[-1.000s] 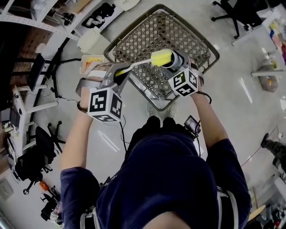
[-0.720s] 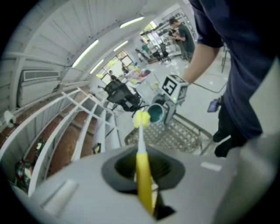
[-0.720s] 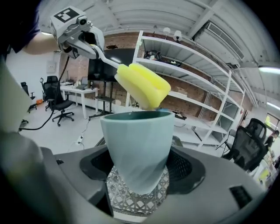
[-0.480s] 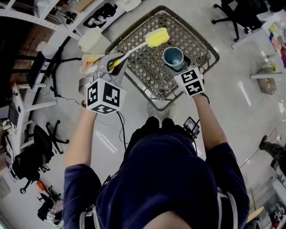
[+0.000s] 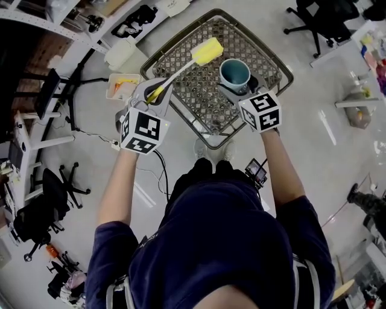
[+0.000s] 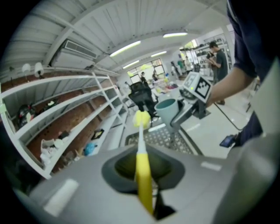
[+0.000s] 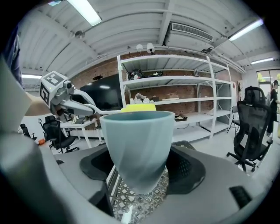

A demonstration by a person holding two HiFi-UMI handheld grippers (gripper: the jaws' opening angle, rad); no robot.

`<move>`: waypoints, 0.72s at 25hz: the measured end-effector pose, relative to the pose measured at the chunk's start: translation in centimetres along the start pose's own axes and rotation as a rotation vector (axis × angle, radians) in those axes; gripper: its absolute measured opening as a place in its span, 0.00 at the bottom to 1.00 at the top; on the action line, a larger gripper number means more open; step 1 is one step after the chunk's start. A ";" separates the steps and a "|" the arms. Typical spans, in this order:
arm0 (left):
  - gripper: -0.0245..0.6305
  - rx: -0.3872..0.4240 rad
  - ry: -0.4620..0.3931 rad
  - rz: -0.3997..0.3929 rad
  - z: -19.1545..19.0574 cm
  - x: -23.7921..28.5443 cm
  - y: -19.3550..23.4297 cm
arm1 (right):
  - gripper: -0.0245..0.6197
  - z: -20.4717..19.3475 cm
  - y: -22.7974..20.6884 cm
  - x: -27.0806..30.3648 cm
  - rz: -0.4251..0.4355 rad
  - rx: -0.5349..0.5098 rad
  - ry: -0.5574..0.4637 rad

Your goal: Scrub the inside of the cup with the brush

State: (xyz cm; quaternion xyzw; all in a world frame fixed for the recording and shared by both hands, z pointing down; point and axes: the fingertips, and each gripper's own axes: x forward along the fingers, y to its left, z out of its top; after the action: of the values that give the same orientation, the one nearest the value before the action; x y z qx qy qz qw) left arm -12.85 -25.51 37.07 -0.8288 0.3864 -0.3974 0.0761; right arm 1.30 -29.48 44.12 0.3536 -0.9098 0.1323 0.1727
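Nearest the head camera, two bare forearms reach forward, one gripper in each hand. On the person's left, the left gripper [image 5: 158, 90] has its fingers closed on the yellow handle of the brush [image 6: 143, 175]. In the left gripper view the handle runs straight out from between them, turns to a thin white shaft and ends in a yellow sponge head [image 5: 207, 51].

Across from it, the right gripper [image 5: 238, 90] holds the cup [image 5: 234, 73], a teal-grey tumbler with faint slanting ridges. Its fingers are clamped on the narrow lower part, and the cup stands upright with its mouth toward the head camera.

The sponge head is outside the cup — just beside the rim, on the cup's left and a little farther out. In the right gripper view it shows as a yellow strip just over the far edge of the rim.

Brush and cup are both held in the air above a wire mesh basket [image 5: 288, 75], whose lattice shows under the cup in the right gripper view.

Farther off lie a pale floor and black office chairs [image 5: 310, 15]. White shelving [image 7: 175, 87] stands against a brick wall.
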 end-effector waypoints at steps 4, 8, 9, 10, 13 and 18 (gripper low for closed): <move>0.09 -0.043 0.000 0.009 -0.7 -0.2 -0.1 | 0.60 0.0 0.3 -0.2 -0.002 -0.011 0.004; 0.09 -0.091 0.002 0.009 -1.3 0.0 -0.8 | 0.60 -0.1 0.5 -0.6 -0.005 -0.021 0.006; 0.09 -0.103 0.003 0.008 -1.4 0.1 -1.0 | 0.60 -0.1 0.5 -0.7 -0.004 -0.023 0.005; 0.09 -0.115 0.003 0.007 -1.6 0.3 -1.2 | 0.60 -0.1 0.5 -0.8 -0.004 -0.022 0.003; 0.09 -0.142 0.004 0.004 -1.8 0.5 -1.8 | 0.60 -0.1 0.4 -1.1 -0.003 -0.016 -0.002; 0.09 -0.160 0.001 -0.001 -1.9 0.3 -2.2 | 0.60 -0.1 0.9 -1.0 0.003 -0.013 0.001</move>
State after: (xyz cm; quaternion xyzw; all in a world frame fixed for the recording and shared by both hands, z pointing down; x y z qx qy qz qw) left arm -12.83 -23.89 39.53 -0.8322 0.4165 -0.3659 0.0093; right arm 1.45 -28.22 43.70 0.3511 -0.9110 0.1270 0.1753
